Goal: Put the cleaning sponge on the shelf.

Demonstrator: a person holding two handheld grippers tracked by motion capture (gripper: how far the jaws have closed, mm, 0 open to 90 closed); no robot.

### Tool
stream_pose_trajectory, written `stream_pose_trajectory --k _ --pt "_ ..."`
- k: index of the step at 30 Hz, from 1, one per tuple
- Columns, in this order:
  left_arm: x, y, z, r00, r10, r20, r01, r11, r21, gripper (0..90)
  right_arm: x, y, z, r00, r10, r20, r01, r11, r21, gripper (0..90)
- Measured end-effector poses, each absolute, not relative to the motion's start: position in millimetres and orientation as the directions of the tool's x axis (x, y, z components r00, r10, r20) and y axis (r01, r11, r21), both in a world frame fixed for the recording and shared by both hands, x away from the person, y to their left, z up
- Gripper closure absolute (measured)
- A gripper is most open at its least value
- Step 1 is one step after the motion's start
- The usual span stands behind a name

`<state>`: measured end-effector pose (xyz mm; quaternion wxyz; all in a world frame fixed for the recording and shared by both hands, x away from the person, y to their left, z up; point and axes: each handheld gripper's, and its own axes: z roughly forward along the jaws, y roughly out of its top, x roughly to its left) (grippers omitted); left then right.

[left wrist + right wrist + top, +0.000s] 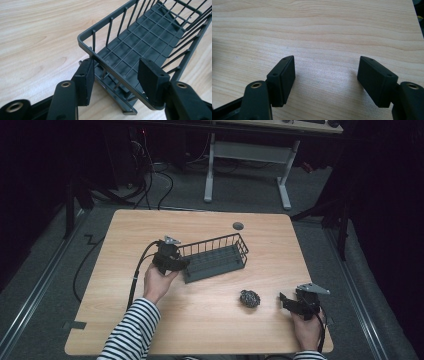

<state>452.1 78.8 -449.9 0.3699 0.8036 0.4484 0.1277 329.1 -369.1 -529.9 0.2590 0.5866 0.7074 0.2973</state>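
Observation:
A dark grey wire basket [215, 257] lies slanted on the wooden table [200, 325], left of centre, and it holds nothing. My left gripper [179, 263] is at its near-left end. In the left gripper view the jaws of this gripper [117, 62] straddle the short end wall of the basket [140, 47], one pad outside at the corner post and one inside, shut on that wall. A dark, shiny crumpled ball [249, 298] rests on the table to the right. Beyond the ball, my right gripper [285, 301] stands open, and its jaws [326, 60] frame bare wood.
A small round grommet [238, 225] sits in the tabletop near the far edge. The right table edge runs close to the right hand. Behind the table stand white desk legs [285, 185], with cables on the floor.

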Motion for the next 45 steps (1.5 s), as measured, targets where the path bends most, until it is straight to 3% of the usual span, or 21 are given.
stream_pose_trajectory --k 7,10,23,37,45 --pt "433 90 -451 0.564 0.816 -0.128 0.62 -0.316 0.718 47.9 329 -369 -530 -0.176 0.984 -0.017 0.678 0.134 0.723 30.5" --pt "423 89 -452 0.566 0.821 -0.079 0.602 -0.346 0.719 45.7 329 -369 -530 -0.176 0.984 -0.018 0.678 0.134 0.723 30.5" --pt "404 101 -453 0.562 0.819 -0.119 0.607 -0.31 0.732 45.1 329 -369 -530 -0.177 0.984 -0.018 0.677 0.135 0.723 30.3" --pt "405 105 -438 0.552 0.822 -0.143 0.589 -0.263 0.764 25.5 329 -369 -530 -0.178 0.984 -0.018 0.677 0.136 0.723 30.3" --pt "399 123 -431 0.543 0.827 -0.144 0.568 -0.236 0.788 23.6 329 -369 -530 -0.177 0.984 -0.017 0.678 0.135 0.723 30.2"
